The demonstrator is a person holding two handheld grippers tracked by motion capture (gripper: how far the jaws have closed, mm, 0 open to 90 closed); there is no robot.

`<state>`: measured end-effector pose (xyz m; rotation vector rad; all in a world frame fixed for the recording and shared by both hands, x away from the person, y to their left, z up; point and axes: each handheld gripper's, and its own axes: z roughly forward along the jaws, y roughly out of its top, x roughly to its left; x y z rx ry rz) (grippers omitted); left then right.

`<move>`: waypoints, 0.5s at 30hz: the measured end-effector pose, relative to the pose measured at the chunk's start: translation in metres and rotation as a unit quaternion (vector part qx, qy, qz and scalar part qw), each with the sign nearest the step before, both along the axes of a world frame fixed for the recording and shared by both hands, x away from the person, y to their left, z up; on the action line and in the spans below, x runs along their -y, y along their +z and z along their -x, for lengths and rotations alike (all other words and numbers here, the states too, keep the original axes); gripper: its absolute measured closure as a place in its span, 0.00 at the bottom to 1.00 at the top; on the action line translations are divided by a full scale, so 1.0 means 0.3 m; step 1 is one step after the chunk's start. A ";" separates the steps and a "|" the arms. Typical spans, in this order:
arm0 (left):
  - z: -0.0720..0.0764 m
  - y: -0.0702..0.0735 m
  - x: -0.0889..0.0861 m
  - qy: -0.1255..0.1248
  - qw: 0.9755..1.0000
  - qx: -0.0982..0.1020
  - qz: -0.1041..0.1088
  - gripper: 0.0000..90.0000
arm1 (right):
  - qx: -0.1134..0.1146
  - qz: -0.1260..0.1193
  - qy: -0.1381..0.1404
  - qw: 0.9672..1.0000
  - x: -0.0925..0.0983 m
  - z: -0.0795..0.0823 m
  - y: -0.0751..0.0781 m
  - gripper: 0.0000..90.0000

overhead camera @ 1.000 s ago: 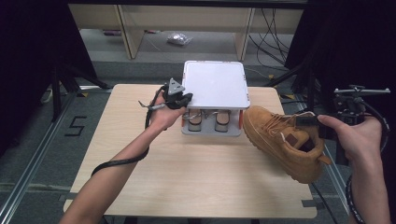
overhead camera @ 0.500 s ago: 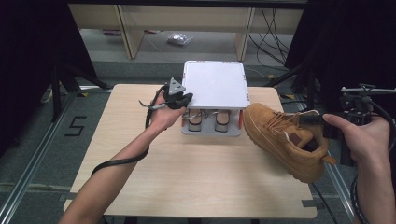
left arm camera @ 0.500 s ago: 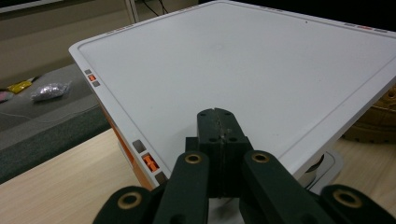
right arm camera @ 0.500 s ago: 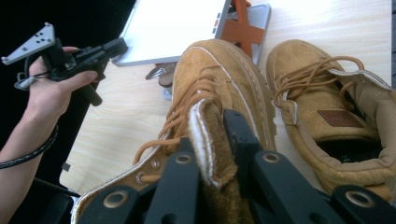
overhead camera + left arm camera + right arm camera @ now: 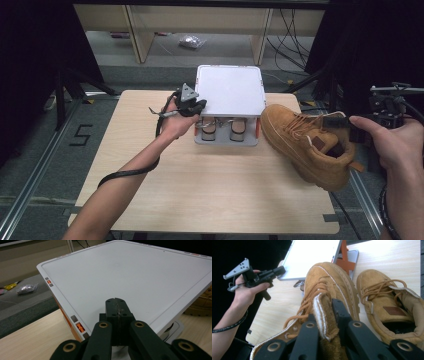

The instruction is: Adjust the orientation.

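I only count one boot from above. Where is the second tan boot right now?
In the right gripper view the second tan boot lies on the table, right of the boot whose tongue the right gripper clamps, near the white machine.

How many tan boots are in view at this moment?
2. One boot is held by its tongue in the right claw. The second boot lies on the table beside it, next to the white device. More may be hidden.

Matt tan suede boot (image 5: 310, 145), smooth white plastic lid (image 5: 230, 91), pale wood table (image 5: 200, 195)
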<state>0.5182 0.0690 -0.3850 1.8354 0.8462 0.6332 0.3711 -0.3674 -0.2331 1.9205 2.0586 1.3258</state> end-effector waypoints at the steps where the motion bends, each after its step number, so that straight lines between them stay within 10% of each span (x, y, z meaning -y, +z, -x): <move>1: 0.000 0.000 0.000 0.000 1.000 0.000 0.000 1.00 | 0.004 0.000 0.002 1.000 0.000 -0.003 0.001 0.94; 15: -0.001 0.001 0.000 -0.002 1.000 0.002 -0.003 1.00 | 0.023 -0.007 0.007 1.000 -0.016 -0.046 0.044 0.94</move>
